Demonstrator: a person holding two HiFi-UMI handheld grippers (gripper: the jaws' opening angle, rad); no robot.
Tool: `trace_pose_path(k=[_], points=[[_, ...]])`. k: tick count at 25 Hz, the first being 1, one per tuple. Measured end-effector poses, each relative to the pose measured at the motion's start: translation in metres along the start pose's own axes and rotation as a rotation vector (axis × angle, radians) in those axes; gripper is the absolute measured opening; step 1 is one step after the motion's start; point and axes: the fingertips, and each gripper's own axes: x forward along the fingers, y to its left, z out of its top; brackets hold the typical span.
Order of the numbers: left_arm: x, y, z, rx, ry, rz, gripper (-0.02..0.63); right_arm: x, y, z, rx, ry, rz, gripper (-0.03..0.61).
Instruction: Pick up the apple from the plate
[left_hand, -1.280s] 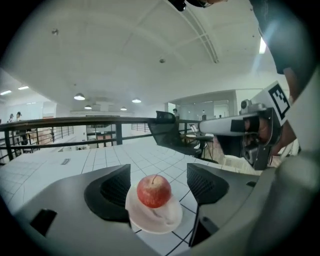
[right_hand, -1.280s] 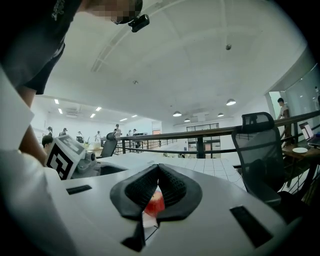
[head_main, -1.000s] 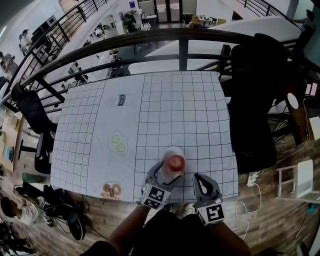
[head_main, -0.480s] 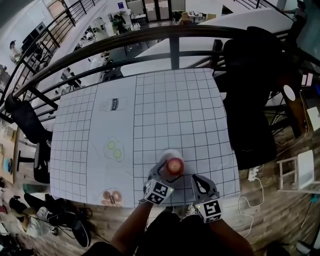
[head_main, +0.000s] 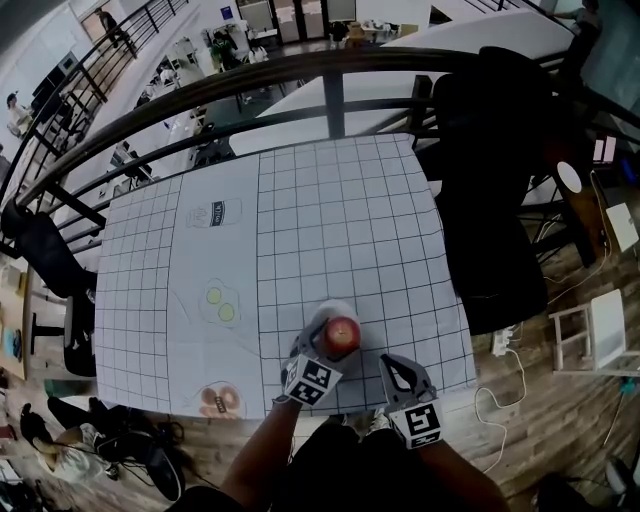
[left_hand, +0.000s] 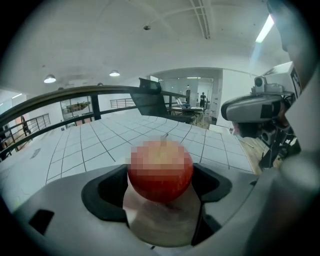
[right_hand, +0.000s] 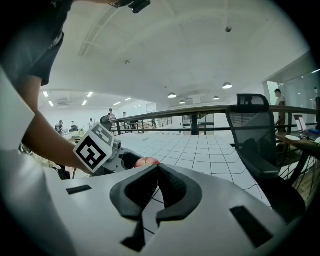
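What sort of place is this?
Probably an open-plan office or lab mezzanine. A dark railing overlooks a lower floor with desks, and an office chair stands beside the grid-covered table.

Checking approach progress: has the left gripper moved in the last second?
Yes. The left gripper went forward across the table, closer to the apple.

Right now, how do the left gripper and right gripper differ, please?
The left gripper grips the apple over the plate; the right gripper is shut and empty. The left gripper reaches over the table; the right gripper sits at its near edge. Both carry marker cubes.
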Motion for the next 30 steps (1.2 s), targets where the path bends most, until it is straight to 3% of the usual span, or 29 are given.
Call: trace_pose_path(k=[15, 23, 30], points=[[-0.002, -0.001, 0.002, 0.026, -0.021, -0.002, 0.399, -0.016, -0.003, -0.014, -0.065, 0.019, -0.006, 0.023], [-0.031, -0.008, 0.045, 0.050, -0.147, 0.017, 0.399, -0.023, -0.010, -0.006, -0.094, -0.016, -0.042, 0.023], [-0.071, -0.006, 0.099, 0.054, -0.273, 0.057, 0.399, -0.024, -0.009, 0.026, -0.097, -0.121, -0.047, 0.023]])
